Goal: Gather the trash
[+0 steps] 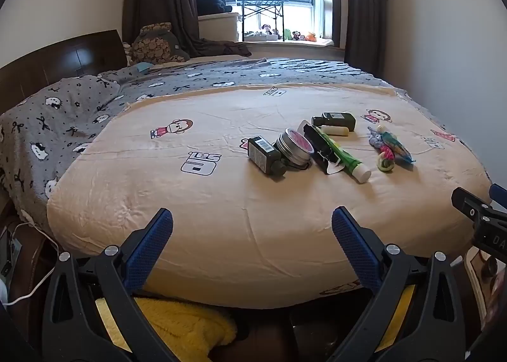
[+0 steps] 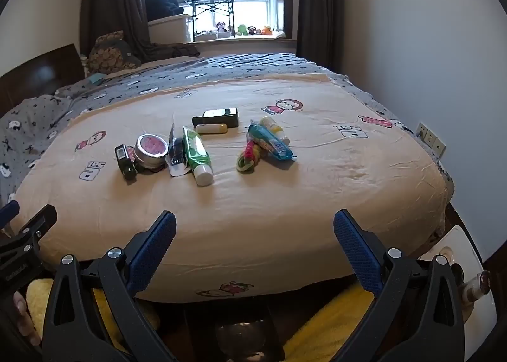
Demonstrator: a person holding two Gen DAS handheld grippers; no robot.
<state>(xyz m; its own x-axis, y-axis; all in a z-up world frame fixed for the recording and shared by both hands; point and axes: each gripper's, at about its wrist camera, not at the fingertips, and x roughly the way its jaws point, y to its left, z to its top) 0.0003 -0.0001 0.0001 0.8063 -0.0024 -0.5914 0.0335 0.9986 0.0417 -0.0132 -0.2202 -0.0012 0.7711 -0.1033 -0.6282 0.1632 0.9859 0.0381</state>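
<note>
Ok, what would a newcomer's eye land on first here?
The clutter mid-bed: a green tube beside a round tin, dark bottles, and a bright wrapper to the right. Then both open grippers, left and right, hanging over the bed's near edge.

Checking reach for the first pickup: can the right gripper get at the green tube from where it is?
Probably yes: the right gripper is open and empty, and bare blanket lies before the green tube.

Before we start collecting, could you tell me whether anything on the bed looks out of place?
Yes: toiletries and wrappers lie strewn on the beige blanket, including a green tube, a round tin and two dark bottles on their sides.
</note>
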